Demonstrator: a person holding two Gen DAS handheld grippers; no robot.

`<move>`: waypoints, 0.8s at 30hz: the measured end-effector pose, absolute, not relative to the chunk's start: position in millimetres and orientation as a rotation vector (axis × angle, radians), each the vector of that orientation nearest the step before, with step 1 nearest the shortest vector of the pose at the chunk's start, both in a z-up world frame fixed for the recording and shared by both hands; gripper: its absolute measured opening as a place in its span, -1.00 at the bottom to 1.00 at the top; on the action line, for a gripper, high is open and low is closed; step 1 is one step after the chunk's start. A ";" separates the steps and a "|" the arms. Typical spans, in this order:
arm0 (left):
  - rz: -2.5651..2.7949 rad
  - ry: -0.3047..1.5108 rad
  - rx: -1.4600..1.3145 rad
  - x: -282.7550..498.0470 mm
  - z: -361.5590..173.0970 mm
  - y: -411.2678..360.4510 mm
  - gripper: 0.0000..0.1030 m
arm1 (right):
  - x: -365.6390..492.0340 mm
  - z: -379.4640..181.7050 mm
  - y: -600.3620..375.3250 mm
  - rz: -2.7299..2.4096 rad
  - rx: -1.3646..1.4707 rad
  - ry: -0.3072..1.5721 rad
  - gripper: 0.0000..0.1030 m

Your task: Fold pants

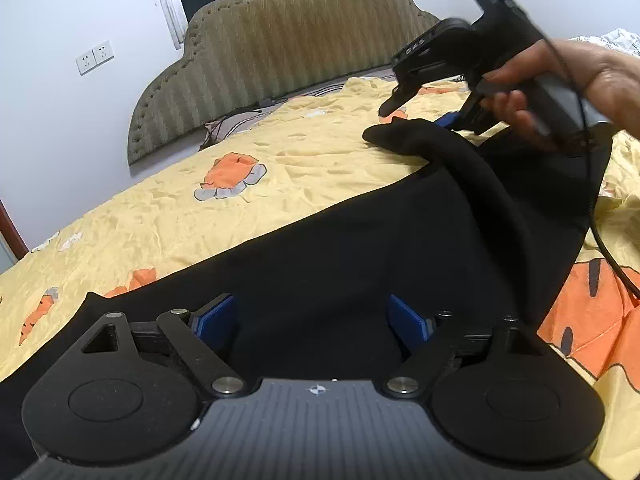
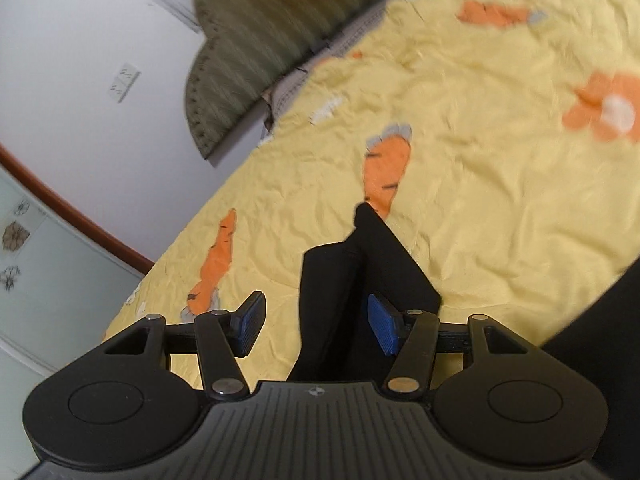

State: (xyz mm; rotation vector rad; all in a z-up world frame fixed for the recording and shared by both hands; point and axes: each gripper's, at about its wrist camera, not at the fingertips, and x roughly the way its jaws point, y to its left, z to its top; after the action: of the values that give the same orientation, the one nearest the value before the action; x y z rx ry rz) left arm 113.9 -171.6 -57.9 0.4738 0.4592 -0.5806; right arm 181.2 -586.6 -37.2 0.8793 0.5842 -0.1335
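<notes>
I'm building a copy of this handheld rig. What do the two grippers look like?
Both the left gripper and right gripper are matte black, with two round discs, silver pivot screws and ribbed blue pads. The handle in the bare hand trails a black cable.

Both black grippers carry blue-padded fingers (image 1: 216,316), silver screws and a ribbed grey body.

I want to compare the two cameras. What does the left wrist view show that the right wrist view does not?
Only the left wrist view shows the person's hand holding the right gripper, and the wide spread of the black pants.

Only the right wrist view shows a tiled wall and a narrow pants end lying between the open jaws.

Both show the yellow bedsheet, the headboard and the wall sockets.
</notes>
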 end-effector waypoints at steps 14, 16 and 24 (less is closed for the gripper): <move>-0.587 0.454 0.503 109.8 -56.1 -172.1 0.70 | 45.6 5.0 -593.3 -0.381 0.851 0.206 -0.91; -0.601 0.459 0.512 110.0 -54.7 -172.0 0.71 | 5.1 3.2 -594.6 -0.457 0.843 0.196 -0.91; -0.639 0.465 0.546 109.1 -51.7 -172.3 0.72 | -76.4 -49.5 -601.0 -0.620 0.971 0.264 -0.91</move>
State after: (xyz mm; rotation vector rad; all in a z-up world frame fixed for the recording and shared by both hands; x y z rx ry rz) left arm 109.1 -172.3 -51.7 0.5459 0.4653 -0.6386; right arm -76.4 -601.0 -49.5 0.9713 0.2637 -0.6203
